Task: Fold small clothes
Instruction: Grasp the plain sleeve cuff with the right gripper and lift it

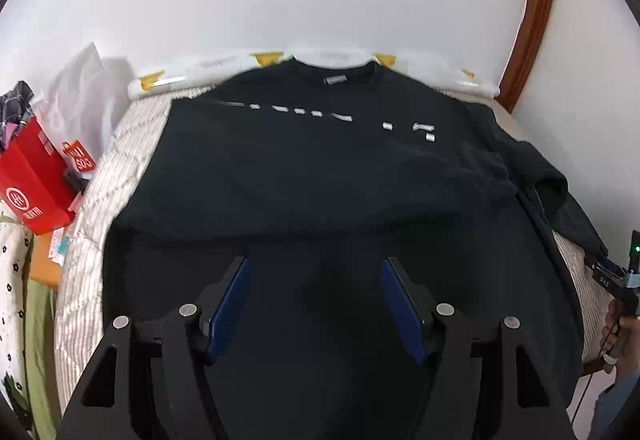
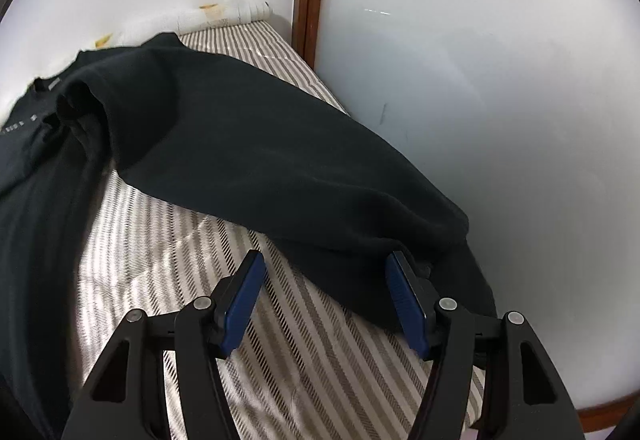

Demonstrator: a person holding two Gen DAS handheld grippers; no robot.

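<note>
White walls and a brown wooden post frame a bed with a striped cover (image 2: pixel 304 340), on which a black sweatshirt (image 1: pixel 320 176) lies spread, collar far beyond the fingers. Its long sleeve (image 2: pixel 280 168) stretches out sideways, its cuff end lying just ahead of the right gripper (image 2: pixel 326 282), whose fingers stand open with nothing pinched. The left gripper (image 1: pixel 314 292) hovers over the lower body of the garment, fingers open and empty too. To fold well, I judge the right should pinch the cuff through both layers and carry it across the chest flat. Both grippers tilt steeply downward.
</note>
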